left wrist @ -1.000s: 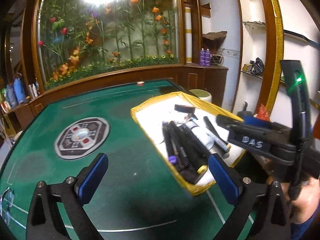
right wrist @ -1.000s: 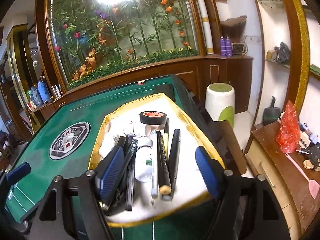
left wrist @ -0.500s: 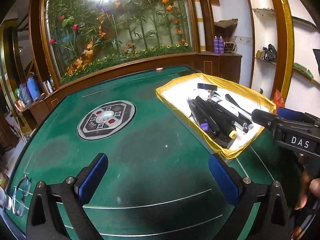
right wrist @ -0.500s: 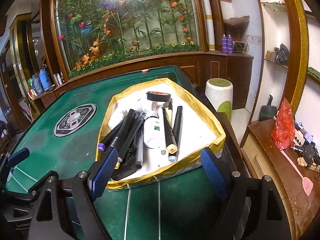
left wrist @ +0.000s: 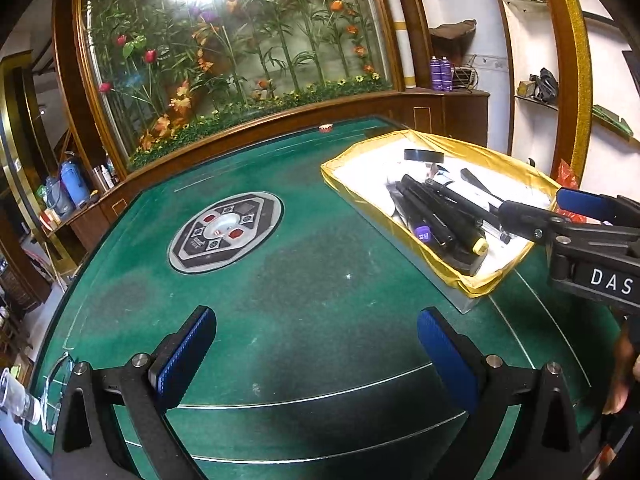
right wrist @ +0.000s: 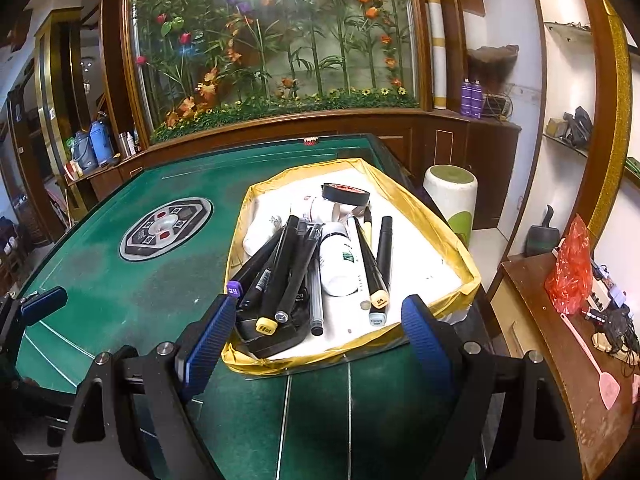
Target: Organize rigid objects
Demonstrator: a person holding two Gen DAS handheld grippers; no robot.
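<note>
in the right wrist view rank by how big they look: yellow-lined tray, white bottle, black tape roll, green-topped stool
1. yellow-lined tray
2. green-topped stool, though it stands farther off, so its true size is unsure
3. white bottle
4. black tape roll, close to the bottle in apparent size

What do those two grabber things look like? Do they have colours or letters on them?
Both are black plastic frames with silver bolts. The left gripper has two flat fingers faced with ribbed blue pads. The right gripper looks the same, with blue pads too. Seen from the left camera, its side carries white letters, DAS.
</note>
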